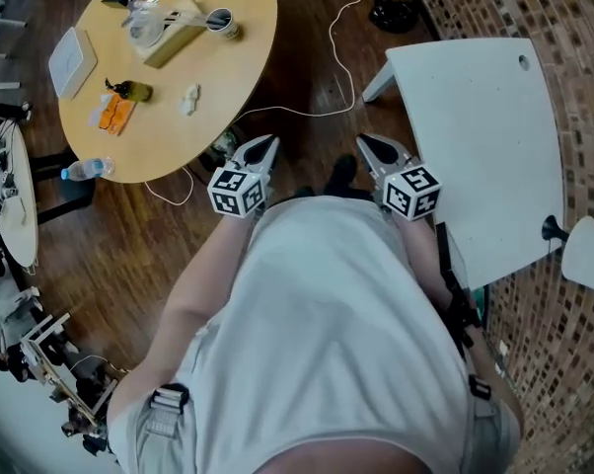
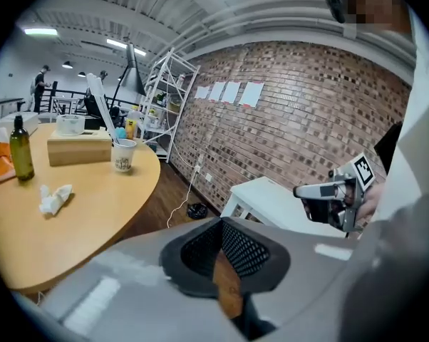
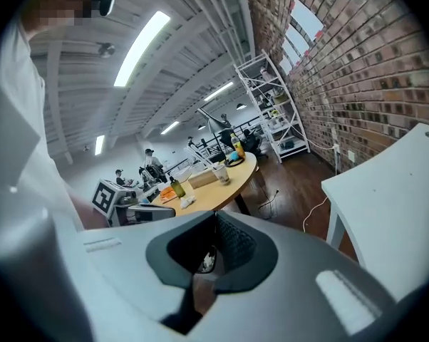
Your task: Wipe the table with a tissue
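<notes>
Before torso (image 1: 327, 314), left claw (image 1: 262, 148) and right claw (image 1: 374, 146) point forward-down, both closed, empty.

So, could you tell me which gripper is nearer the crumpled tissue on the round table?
Left. The left gripper hangs just off the round table, nearer the crumpled tissue; the right gripper is farther away, beside the white table.

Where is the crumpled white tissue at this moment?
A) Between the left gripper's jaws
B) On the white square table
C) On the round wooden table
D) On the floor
C: the crumpled white tissue lies loose on the round wooden table, with nothing gripping it.
</notes>
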Motion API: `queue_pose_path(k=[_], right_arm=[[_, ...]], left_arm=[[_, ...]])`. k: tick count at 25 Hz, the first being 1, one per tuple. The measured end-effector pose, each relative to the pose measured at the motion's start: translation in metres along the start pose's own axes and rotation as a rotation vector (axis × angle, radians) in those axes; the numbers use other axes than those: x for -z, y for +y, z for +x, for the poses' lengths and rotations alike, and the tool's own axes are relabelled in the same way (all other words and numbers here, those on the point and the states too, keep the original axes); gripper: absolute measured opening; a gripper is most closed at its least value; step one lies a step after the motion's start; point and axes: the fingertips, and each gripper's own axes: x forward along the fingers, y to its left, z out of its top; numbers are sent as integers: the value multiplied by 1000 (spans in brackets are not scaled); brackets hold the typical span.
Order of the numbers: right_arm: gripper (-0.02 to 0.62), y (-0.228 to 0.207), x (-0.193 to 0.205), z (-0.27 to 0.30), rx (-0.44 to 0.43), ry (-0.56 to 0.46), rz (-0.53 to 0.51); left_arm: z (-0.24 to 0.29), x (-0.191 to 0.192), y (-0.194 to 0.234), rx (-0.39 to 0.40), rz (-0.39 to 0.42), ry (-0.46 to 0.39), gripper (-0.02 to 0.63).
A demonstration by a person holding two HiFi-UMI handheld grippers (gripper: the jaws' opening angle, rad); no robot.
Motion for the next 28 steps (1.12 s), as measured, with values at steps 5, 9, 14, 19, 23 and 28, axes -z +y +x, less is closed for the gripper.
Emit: queue_pose_path(k=[5,9,14,19,23,28], right_arm=[[12,-13,-15,23,-92,43,-32],[12,-2,-14,44,-162,90,-63],[12,-4,-20,70,-156,117,-46],[12,-13,-35,95,-79,98,2],[12,-10,-47,113,-21,79,37],[12,-9,-43,121,59,74,78]], left_arm=[[15,-20,37,-139,79,50,5],[2,-25,80,-251,91,78,5],[-30,-24,157,-412,55,136,27],[-32,-20,221,-407,-3,219,173],[-14,-32,255,-367,25,256,144],[-5,-22,292,-402,127,376,145]])
